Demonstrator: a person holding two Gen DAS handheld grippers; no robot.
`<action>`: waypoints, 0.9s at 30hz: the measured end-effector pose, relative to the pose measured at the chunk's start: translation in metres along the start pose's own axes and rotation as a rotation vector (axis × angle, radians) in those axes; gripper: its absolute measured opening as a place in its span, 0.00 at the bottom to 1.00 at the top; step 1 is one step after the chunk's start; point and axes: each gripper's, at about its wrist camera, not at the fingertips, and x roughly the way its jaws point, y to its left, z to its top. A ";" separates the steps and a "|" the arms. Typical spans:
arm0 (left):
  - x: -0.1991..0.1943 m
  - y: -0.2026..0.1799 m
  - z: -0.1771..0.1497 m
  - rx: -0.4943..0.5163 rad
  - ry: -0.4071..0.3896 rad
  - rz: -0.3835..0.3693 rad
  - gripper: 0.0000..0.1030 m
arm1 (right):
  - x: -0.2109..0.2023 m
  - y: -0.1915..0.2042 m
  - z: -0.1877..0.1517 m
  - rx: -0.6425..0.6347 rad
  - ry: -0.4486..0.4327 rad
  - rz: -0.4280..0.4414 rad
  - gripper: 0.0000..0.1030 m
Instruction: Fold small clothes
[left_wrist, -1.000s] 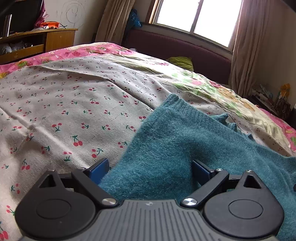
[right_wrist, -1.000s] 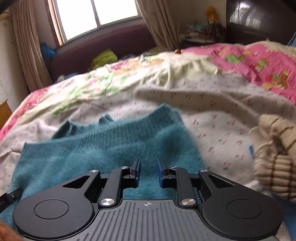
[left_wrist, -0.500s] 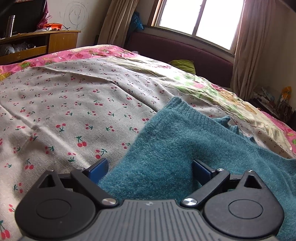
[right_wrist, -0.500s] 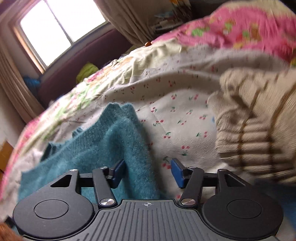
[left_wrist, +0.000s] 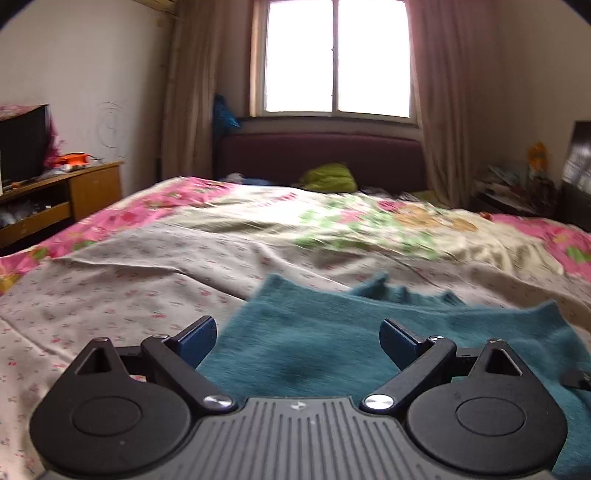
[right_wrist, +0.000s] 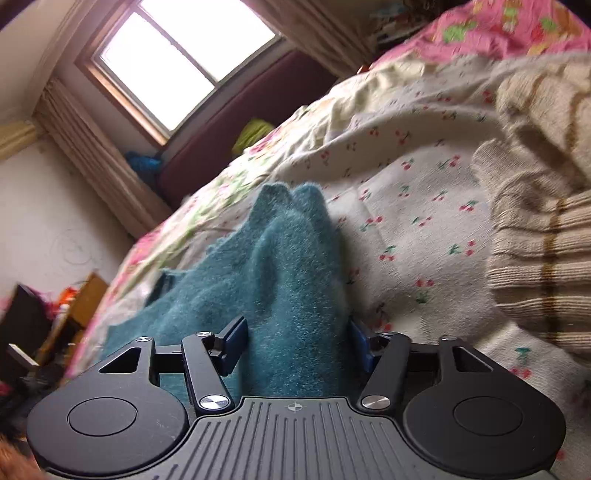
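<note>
A fuzzy teal knit garment (left_wrist: 332, 332) lies on the cherry-print bedspread (left_wrist: 110, 295). My left gripper (left_wrist: 297, 336) is open, held low over the garment's near left part, its fingers apart with nothing gripped. In the right wrist view the same teal garment (right_wrist: 291, 258) rises in a bunched fold between the blue pads of my right gripper (right_wrist: 297, 339). Its jaws stand wide apart on either side of the fold. That view is tilted.
A cream ribbed sweater with brown stripes (right_wrist: 535, 221) lies on the bed to the right. A maroon headboard (left_wrist: 321, 155) and window stand at the far end. A wooden cabinet (left_wrist: 55, 199) is at the left, a cluttered shelf (left_wrist: 517, 188) at the right.
My right gripper opened from nearly shut and swung right and tilted, with the teal fold now between its jaws. My left gripper lifted and turned toward the window, staying open.
</note>
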 end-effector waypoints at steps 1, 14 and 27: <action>0.004 -0.010 -0.002 0.012 0.024 -0.020 1.00 | 0.000 0.001 0.002 -0.014 0.018 0.002 0.57; 0.048 -0.094 -0.036 0.260 0.143 -0.051 1.00 | 0.003 -0.010 0.004 0.087 0.027 0.042 0.46; 0.034 -0.104 -0.030 0.302 -0.002 0.010 1.00 | 0.004 -0.014 0.001 0.078 0.015 0.066 0.40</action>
